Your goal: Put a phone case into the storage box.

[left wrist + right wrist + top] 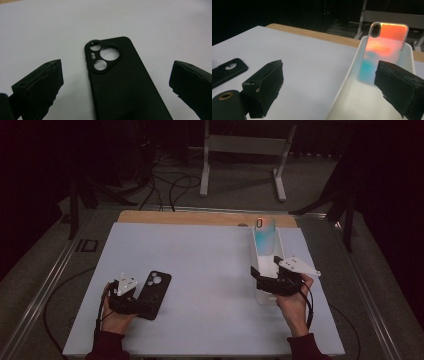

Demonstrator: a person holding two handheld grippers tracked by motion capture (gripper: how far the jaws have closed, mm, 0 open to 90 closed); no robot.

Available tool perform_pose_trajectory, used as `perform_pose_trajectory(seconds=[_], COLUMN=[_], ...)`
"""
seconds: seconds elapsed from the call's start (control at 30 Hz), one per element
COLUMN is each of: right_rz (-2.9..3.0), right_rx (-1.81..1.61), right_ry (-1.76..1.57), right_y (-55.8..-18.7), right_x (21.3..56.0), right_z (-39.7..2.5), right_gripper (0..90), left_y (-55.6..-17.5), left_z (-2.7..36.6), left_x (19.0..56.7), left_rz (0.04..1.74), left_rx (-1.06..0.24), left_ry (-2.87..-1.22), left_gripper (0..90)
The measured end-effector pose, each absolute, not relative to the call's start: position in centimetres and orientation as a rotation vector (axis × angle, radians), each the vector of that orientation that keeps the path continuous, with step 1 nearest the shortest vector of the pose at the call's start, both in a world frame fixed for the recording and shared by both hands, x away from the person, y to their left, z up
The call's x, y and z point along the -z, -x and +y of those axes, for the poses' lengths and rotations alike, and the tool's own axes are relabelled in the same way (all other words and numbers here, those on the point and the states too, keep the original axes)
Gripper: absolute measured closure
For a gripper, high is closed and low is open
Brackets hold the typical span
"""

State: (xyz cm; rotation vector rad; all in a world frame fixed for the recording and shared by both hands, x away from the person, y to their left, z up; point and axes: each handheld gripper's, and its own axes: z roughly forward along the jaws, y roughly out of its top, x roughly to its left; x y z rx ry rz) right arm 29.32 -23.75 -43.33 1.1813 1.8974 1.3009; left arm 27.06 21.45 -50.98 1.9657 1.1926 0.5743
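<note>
— Black silicone, is it? What lies between the jaws at the lower left of the high view?

— Yes, a black phone case (pixel 155 294), flat on the white tabletop (pixel 200 270) with its back up and its camera cut-out toward the top of the frame. The left claw (pixel 145 306) sits at its near end, held by the person's left hand (pixel 114 317).

— Is that claw gripping it?

— No. In the left gripper view the black phone case (pixel 120 82) runs up the middle of the frame, and the two jaws stand wide apart at the lower left and lower right corners, each clear of the case's edges. It has hold of nothing.

— And on the right side?

— A long white tray (pixel 266 262) lies right of centre in the high view. An iridescent phone case (pixel 264 234), orange at the top fading to teal, stands upright at the tray's far end, leaning on the end wall. The right claw (pixel 270 279) is at the tray's near end, in the person's right hand (pixel 294 306).

— Open too?

— Wide open. In the right gripper view one jaw is at the lower left over the tabletop, the other at the lower right over the white tray (pixel 347 82), with the tray's wall between them. The iridescent phone case (pixel 384 47) stands beyond, at the upper right, untouched. The black phone case (pixel 227 71) shows at the left edge.
</note>
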Motion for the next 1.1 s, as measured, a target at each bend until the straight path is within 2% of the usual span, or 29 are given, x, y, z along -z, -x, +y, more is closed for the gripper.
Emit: perform_pose_trajectory(seconds=[0.67, 1.1], right_rz=[1.864, 1.853], right_rx=[-1.293, -1.296], right_ry=[-1.181, -1.183], right_y=[-28.7, -28.7], right_x=[43.7, 43.7], right_z=[-24.2, -24.4], right_gripper=[8.3, 8.3], left_y=[-28.2, -28.3], left_z=[20.2, 19.6], left_x=[52.9, 53.5], left_rz=[1.246, 1.256], left_rx=[-0.455, -0.441], left_ry=[-2.104, -2.163], left_gripper=[0.0, 0.0])
